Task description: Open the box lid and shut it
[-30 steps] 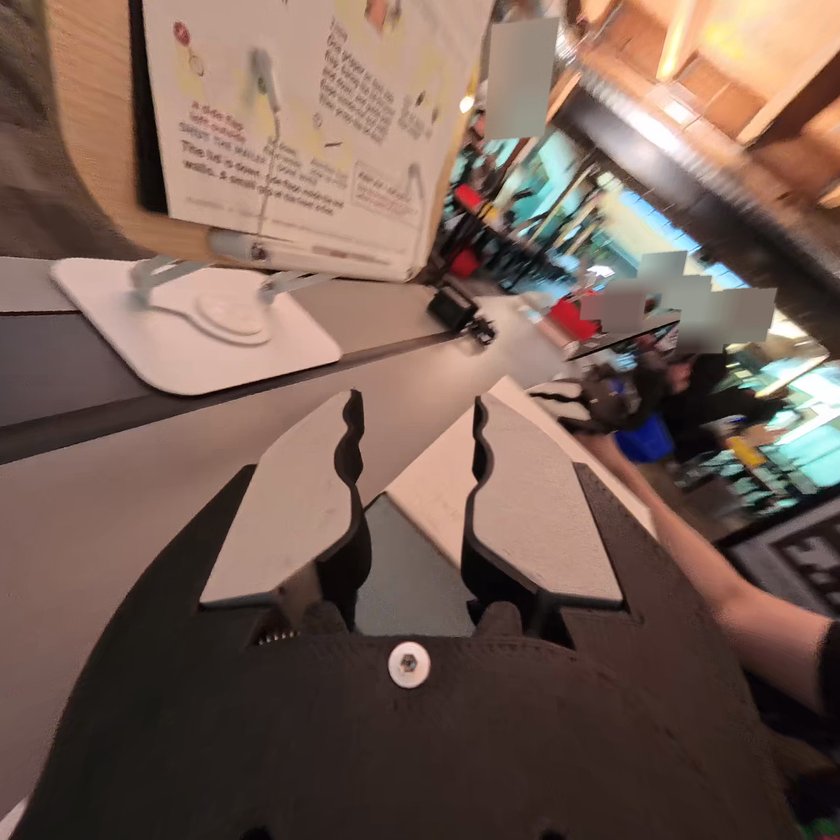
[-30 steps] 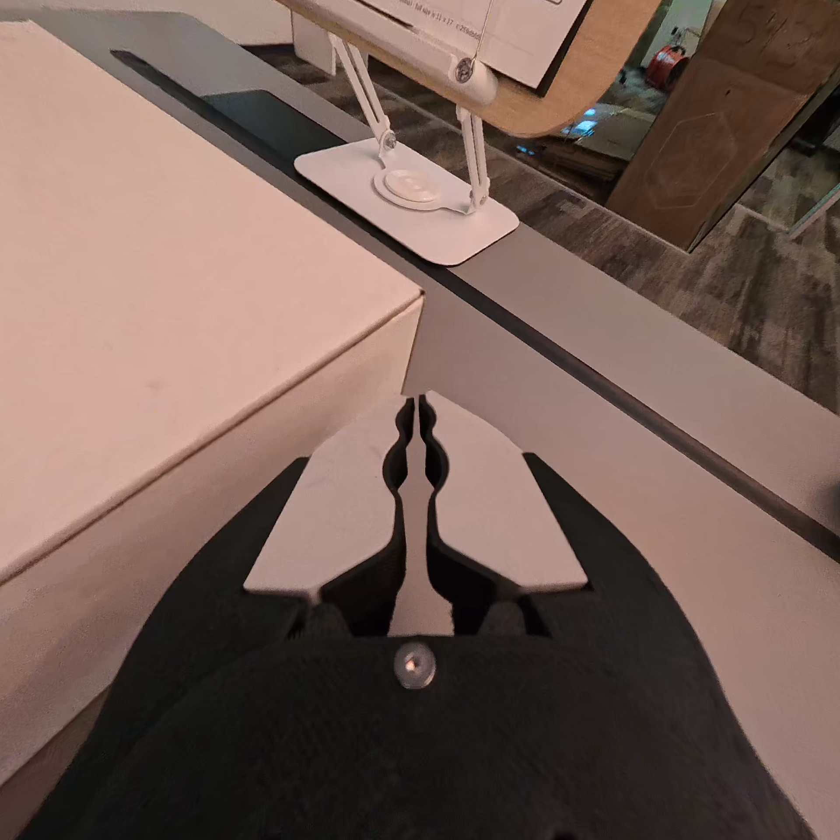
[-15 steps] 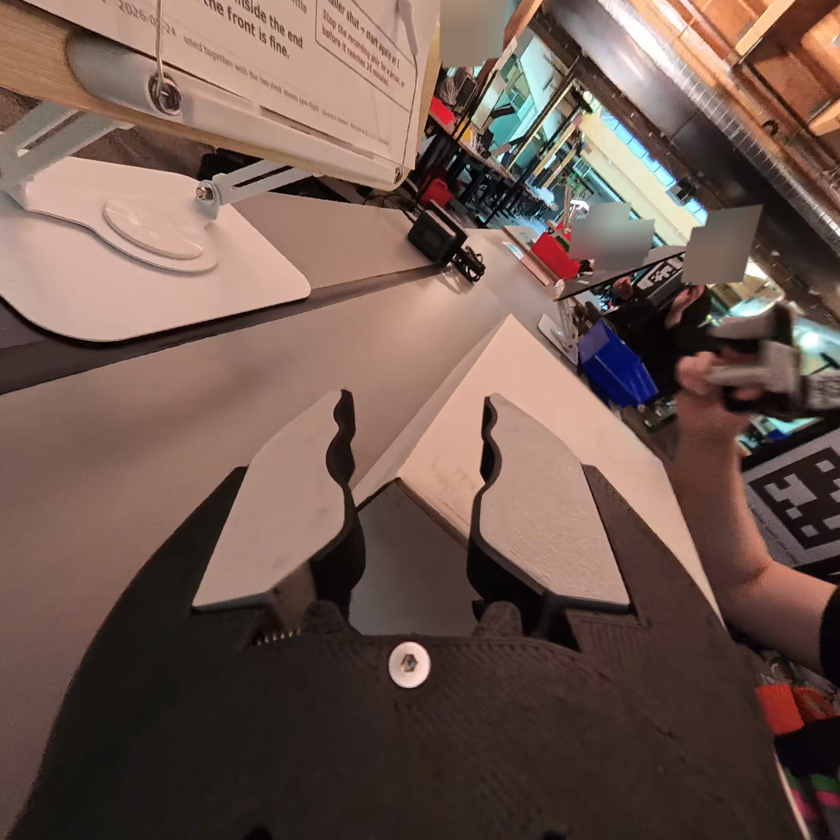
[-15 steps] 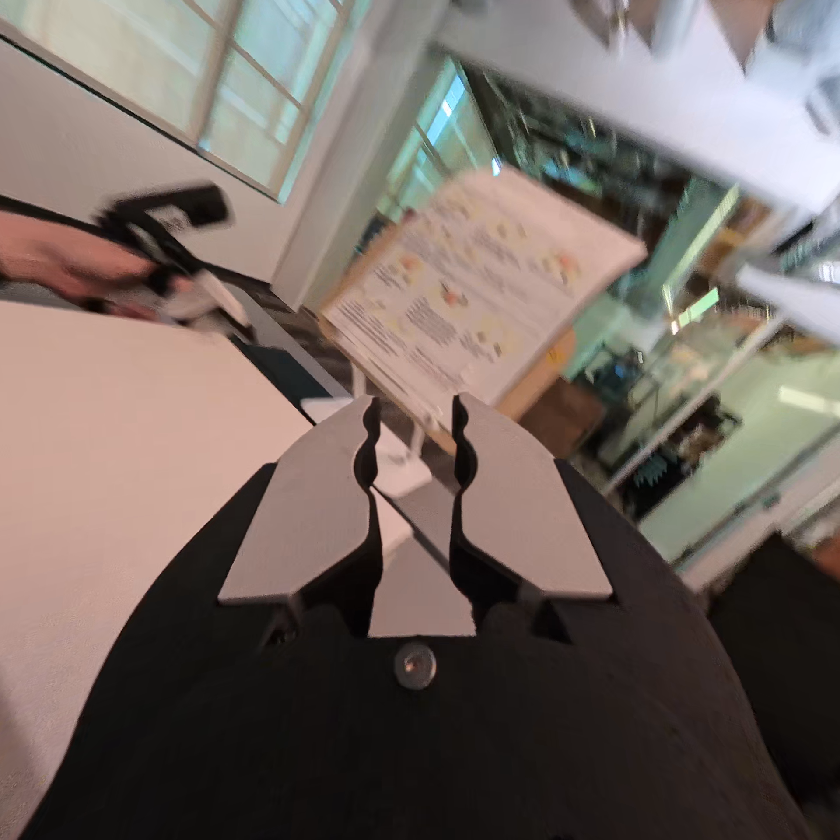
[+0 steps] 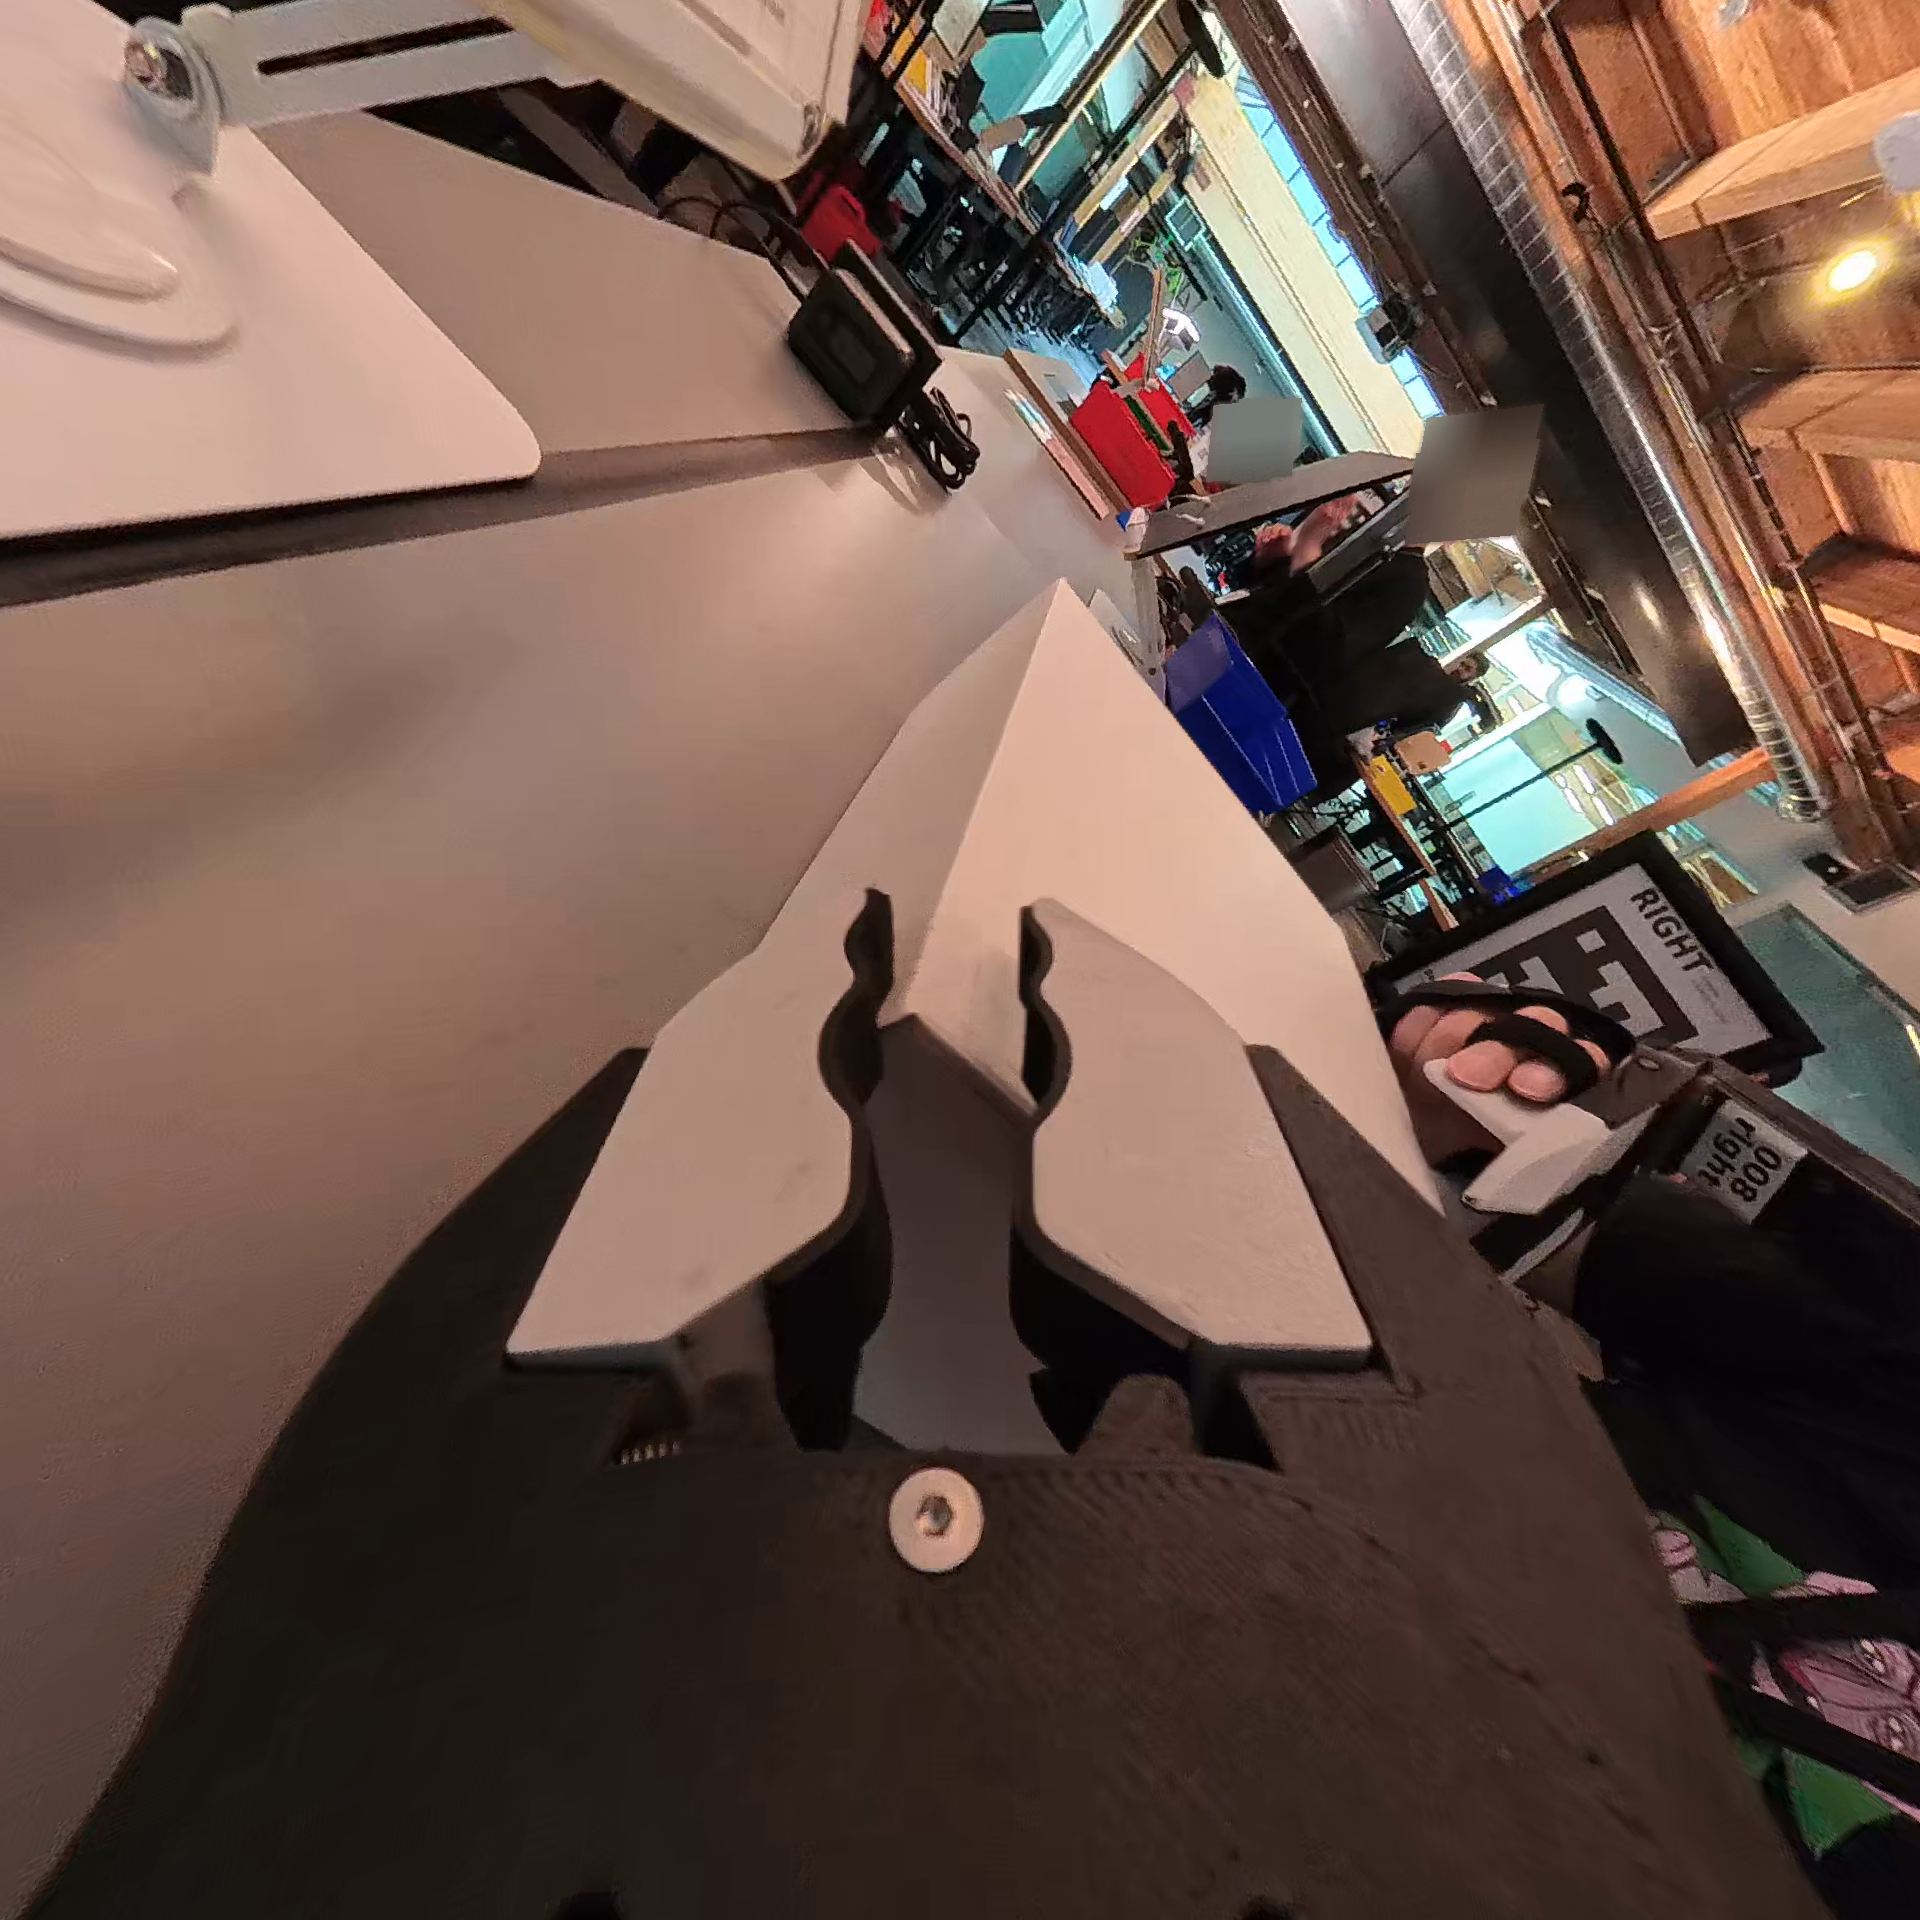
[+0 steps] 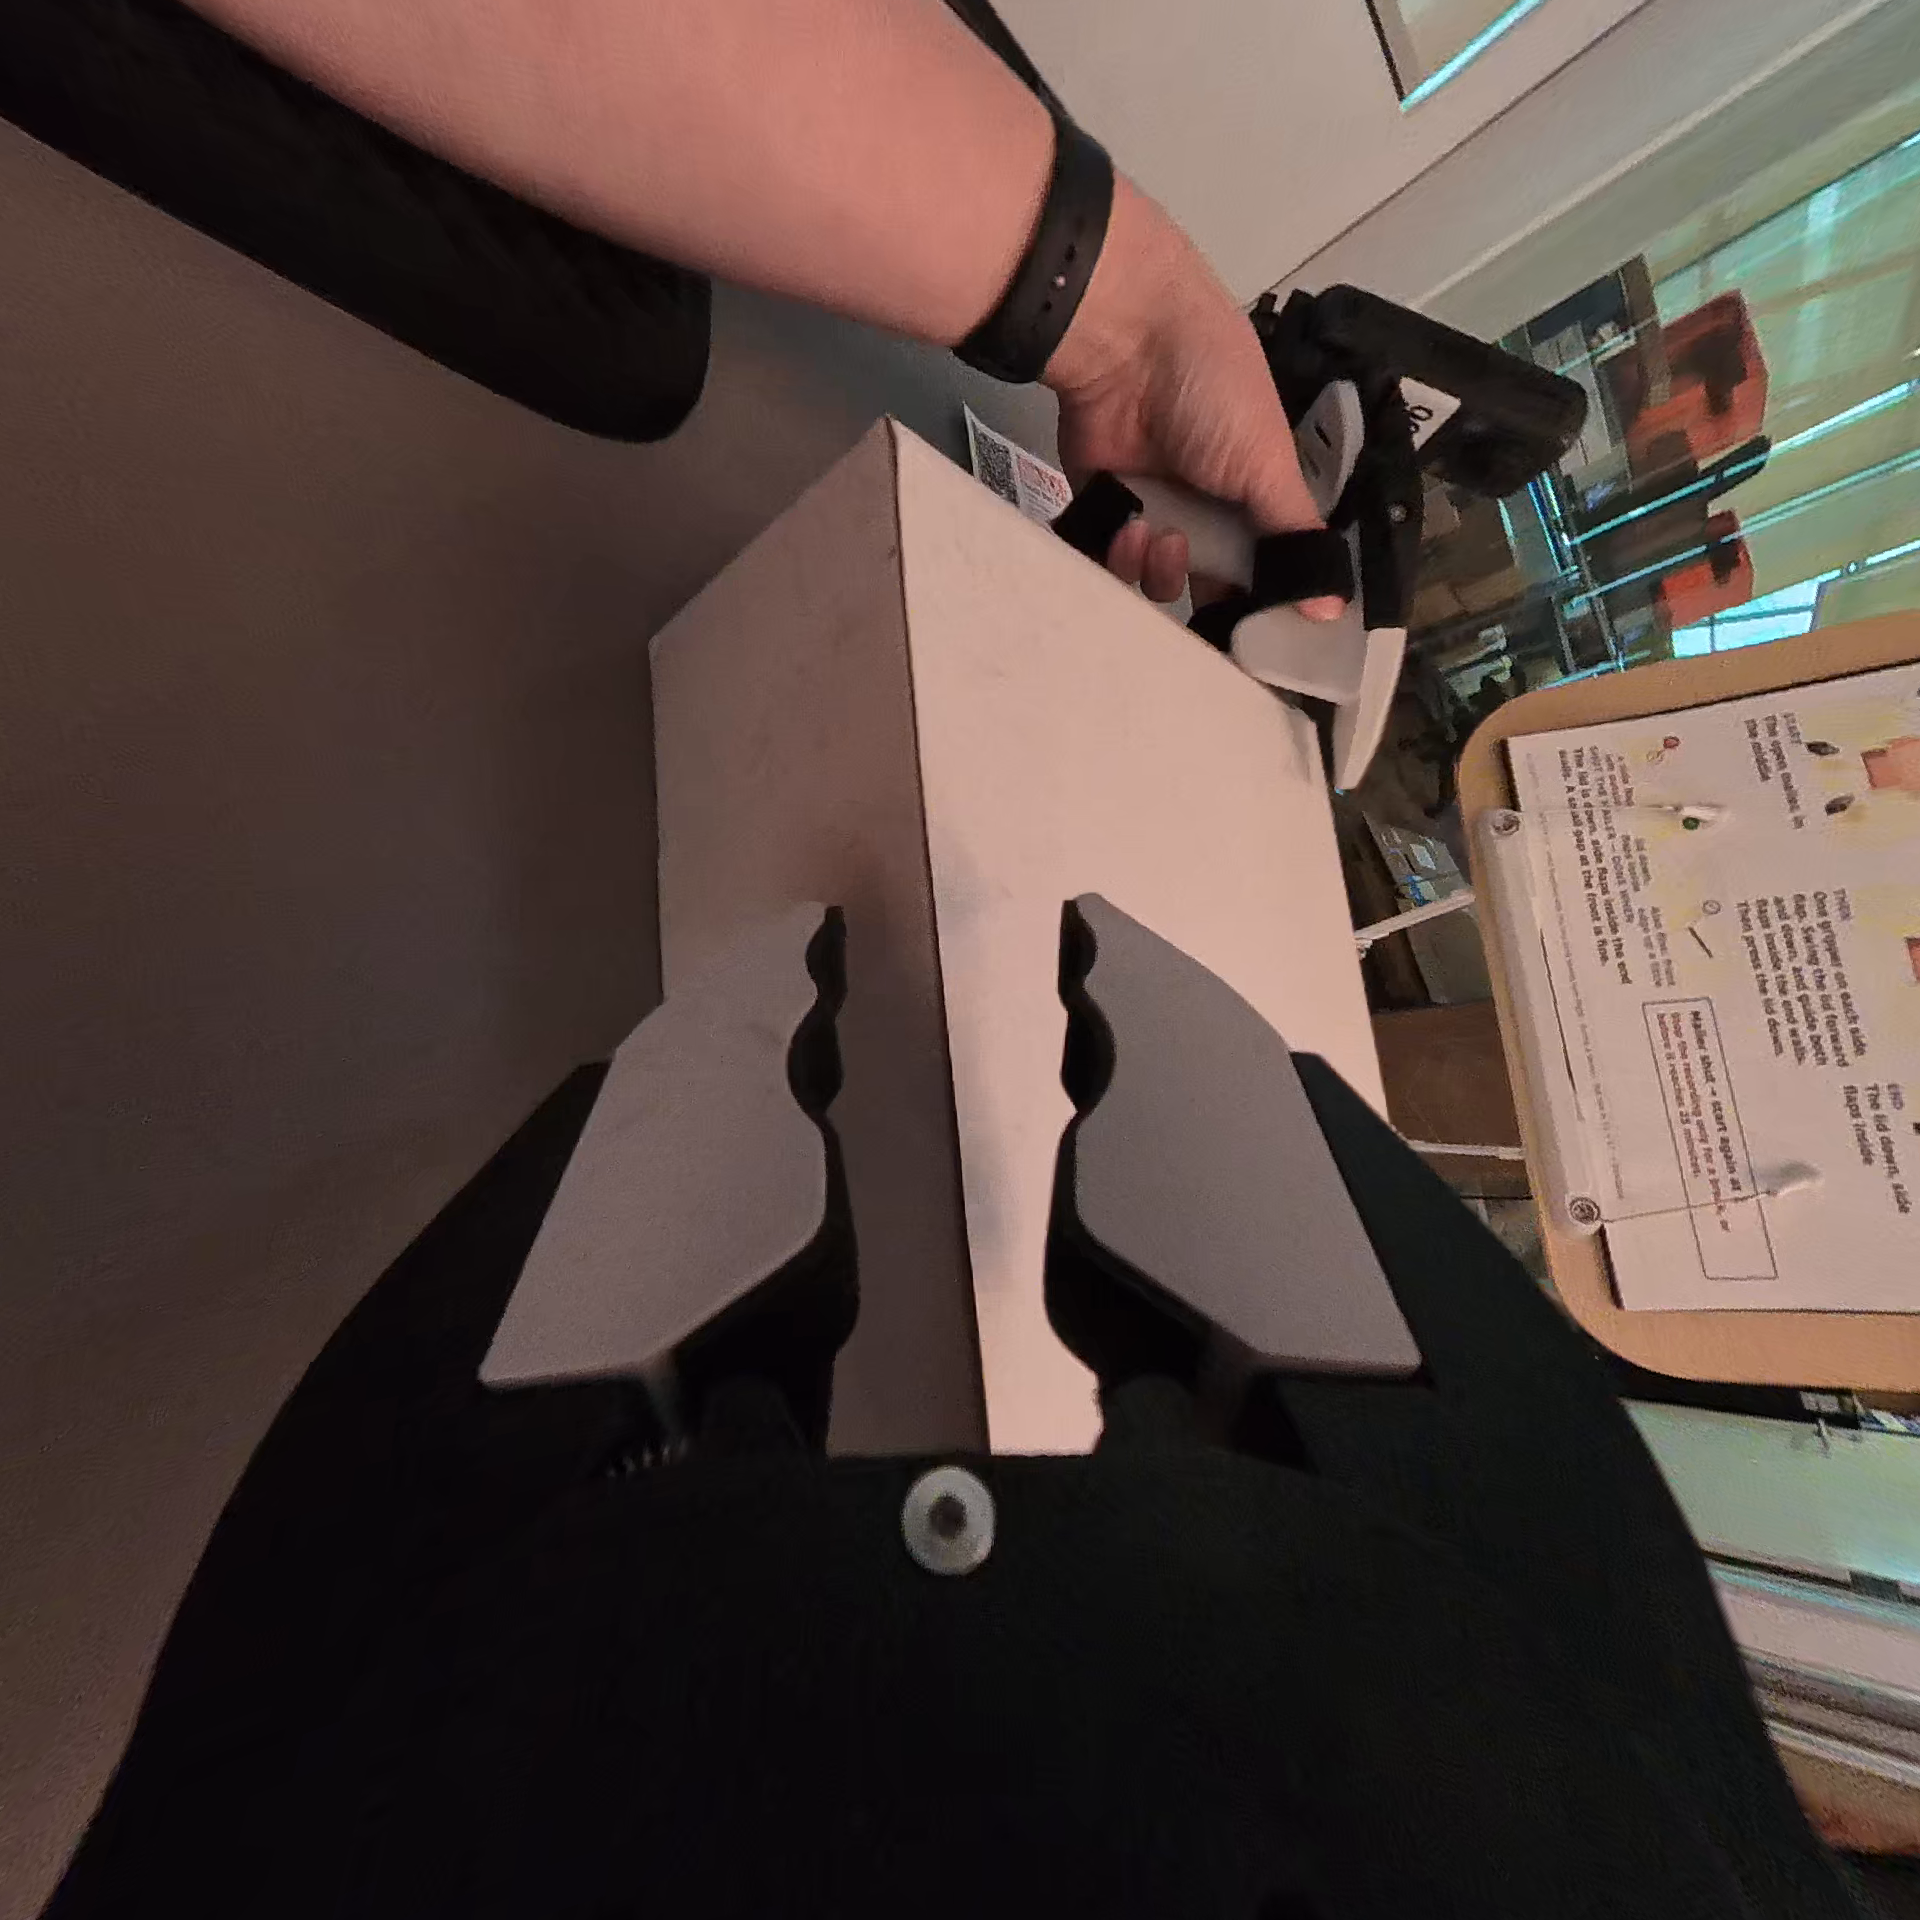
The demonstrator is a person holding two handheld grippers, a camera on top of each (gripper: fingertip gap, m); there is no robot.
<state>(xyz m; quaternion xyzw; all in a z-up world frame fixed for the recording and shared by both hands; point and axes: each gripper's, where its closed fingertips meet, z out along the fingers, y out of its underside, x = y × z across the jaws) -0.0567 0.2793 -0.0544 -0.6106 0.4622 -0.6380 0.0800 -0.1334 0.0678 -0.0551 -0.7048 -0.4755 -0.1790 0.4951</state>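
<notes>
Warm dim indoor light, bright windows behind, sharp focus, wide-angle edge warping.

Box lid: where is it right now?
The white box lid runs between both grippers: in the right wrist view one corner edge sits between the right gripper fingers, and the left gripper straddles the opposite end, above the grey table.

The left wrist view looks forward along the left tool [image 5: 954, 977], rolled to one side and very near a corner of the white box [image 5: 1101, 831], with the table [image 5: 416, 790] filling the left of the frame and the right tool [image 5: 1538, 1132] at the right edge. The right wrist view looks along the right tool [image 6: 951, 971] at the opposite box [image 6: 1091, 790] corner, equally close. Both views share the box, and each shows the other tool [image 6: 1320, 665].
</notes>
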